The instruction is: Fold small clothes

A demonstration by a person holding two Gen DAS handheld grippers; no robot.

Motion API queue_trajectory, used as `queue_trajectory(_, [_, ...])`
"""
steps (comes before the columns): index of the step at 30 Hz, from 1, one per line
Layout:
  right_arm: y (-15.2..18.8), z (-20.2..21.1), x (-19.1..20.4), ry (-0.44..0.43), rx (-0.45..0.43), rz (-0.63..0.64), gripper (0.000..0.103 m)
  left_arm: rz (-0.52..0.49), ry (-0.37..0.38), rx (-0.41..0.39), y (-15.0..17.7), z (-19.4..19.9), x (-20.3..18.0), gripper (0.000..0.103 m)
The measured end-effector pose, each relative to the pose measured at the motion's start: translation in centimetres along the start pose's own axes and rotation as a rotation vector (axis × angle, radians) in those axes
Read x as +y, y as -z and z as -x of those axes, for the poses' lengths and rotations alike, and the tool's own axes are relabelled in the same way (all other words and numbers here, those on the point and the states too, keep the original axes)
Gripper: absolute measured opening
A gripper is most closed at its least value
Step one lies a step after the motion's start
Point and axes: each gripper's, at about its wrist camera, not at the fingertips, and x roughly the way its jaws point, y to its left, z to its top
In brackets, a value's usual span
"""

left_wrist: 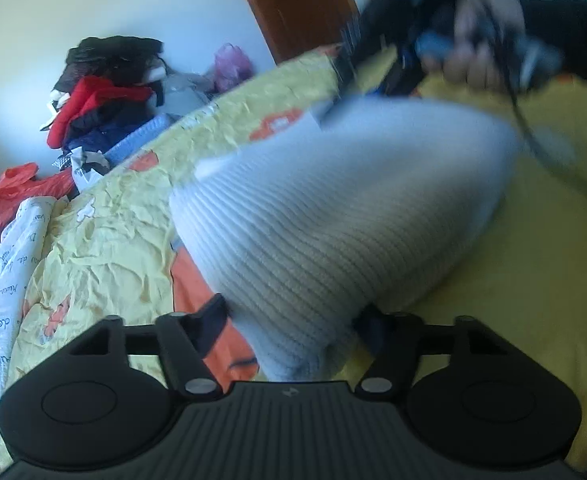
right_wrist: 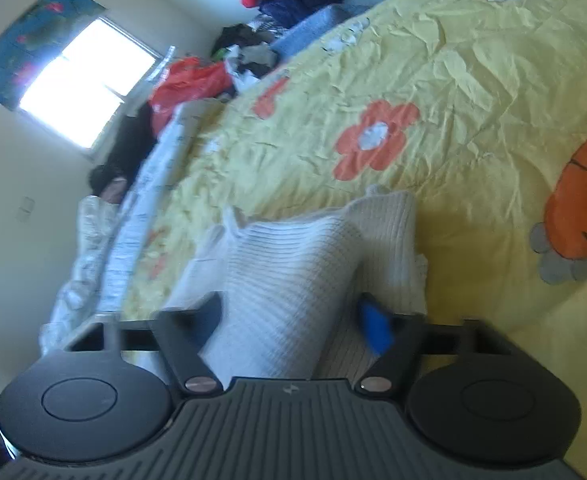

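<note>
White ribbed knit is filling the middle of the left wrist view: the small white garment [left_wrist: 333, 216] is stretching up off the yellow flowered bedspread [left_wrist: 105, 240], one end running down between the fingers of the left tool [left_wrist: 293, 312]. Both fingers are sitting against the cloth on either side, so the left tool is closing on the garment at a middling width. At the far end the right tool [left_wrist: 345, 68], gripped by a person's hand [left_wrist: 477, 52] in a dark sleeve, is blurred, and it seems to be pinching the other edge. A heap of clothes [left_wrist: 101, 92] is lying beyond the bed.

Over on the right wrist view, the garment [right_wrist: 289, 272] is bunching between the fingers of the right tool [right_wrist: 289, 316], which is clamping it nearly closed, while the remainder is trailing onto the bedspread [right_wrist: 473, 80], near an orange flower print [right_wrist: 373, 140]
</note>
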Motion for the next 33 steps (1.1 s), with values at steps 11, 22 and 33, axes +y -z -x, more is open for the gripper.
queue_trajectory(11, [1.8,3.4,-3.2,-0.036,-0.07,-0.016,0.033,0.082,0.08,0.045,1.6,-0.6,0.2,0.04])
queue_trajectory(22, [5.9,7.7,-1.2,-0.094,0.033,0.017,0.062,0.076,0.016,-0.002,2.3,1.7,-0.1,0.042])
queue_trajectory(33, [6.7,8.8,1.6,-0.045,0.054,0.206,0.018,0.066,0.013,-0.024,1.3,1.8,0.6,0.021])
